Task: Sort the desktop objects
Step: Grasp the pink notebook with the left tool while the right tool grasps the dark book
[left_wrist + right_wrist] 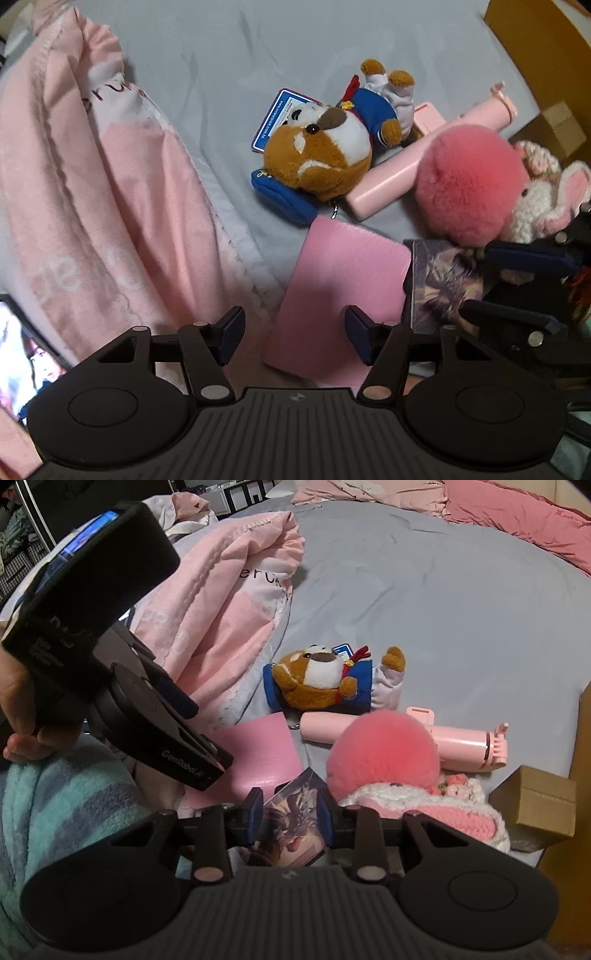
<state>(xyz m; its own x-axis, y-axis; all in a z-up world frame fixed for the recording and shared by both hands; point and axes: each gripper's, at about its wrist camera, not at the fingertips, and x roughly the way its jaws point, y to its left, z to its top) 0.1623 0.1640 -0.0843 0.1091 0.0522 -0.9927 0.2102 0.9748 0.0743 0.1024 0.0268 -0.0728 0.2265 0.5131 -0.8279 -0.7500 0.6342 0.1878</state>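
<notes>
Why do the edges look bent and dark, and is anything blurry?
Left wrist view: fisheye lens curves the blanket, corners go black, the pompom is soft. Right wrist view: same bending and dark corners; the plush dog is fairly sharp, the near card blurred.

Black grippers, navy jaws, striped aqua fleece.

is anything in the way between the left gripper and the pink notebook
Nothing visible. The left gripper hangs open right over the pink notebook, jaws clear of it; the picture card lies beside it, under the right gripper.
</notes>
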